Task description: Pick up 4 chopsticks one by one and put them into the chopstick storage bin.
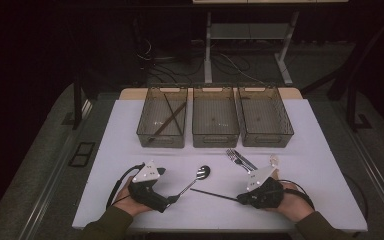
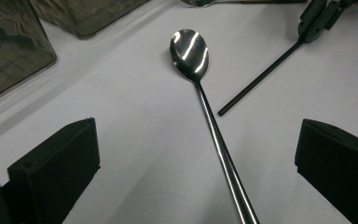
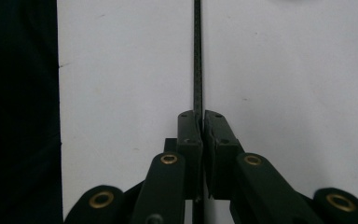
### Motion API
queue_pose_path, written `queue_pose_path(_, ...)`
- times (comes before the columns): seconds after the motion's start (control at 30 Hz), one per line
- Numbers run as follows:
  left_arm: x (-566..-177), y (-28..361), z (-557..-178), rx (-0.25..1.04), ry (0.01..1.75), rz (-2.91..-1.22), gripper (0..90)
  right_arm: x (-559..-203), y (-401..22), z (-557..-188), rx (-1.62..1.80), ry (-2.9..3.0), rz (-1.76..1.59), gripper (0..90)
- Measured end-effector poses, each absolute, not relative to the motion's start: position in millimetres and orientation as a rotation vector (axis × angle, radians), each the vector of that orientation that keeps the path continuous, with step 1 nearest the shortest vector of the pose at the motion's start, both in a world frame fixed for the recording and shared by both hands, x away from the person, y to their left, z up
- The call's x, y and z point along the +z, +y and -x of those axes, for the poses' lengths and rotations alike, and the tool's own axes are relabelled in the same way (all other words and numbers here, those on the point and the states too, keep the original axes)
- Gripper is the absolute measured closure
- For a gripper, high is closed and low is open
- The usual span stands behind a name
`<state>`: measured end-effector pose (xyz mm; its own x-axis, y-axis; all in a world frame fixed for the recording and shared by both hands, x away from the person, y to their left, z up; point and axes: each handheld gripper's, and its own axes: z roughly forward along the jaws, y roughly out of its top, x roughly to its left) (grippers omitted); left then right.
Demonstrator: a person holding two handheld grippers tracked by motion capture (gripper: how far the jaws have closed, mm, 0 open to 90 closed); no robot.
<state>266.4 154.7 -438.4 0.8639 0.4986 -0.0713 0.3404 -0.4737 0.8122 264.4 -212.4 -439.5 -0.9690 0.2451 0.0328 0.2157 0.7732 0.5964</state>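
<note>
Chopstick: black, thin, flat on white surface, near end pinched in closed right tongs. Spoon: handle lies between wide-open left tongs, untouched. Risk: narrow end grip, so chopstick may pivot or slip on lifting

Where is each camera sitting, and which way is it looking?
High view: sits above the person's side, looking forward and down on the table; shows both forearms, the left gripper and the right gripper.
Left gripper view: rides the left gripper, looking along its wide-apart jaws at the spoon.
Right gripper view: rides the right gripper, looking along its jaws, shut on the black stick.
Shared: high and left gripper views both show the spoon and the black stick.
</note>
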Motion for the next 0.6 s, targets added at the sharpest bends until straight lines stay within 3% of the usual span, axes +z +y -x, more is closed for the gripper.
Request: queue_pose_path(0.6, -438.5, 154.3, -266.4, 0.217, 0.608, -2.111, 0.0, -433.4, -218.7, -269.1, 1.039, 2.919, -0.396, 86.0)
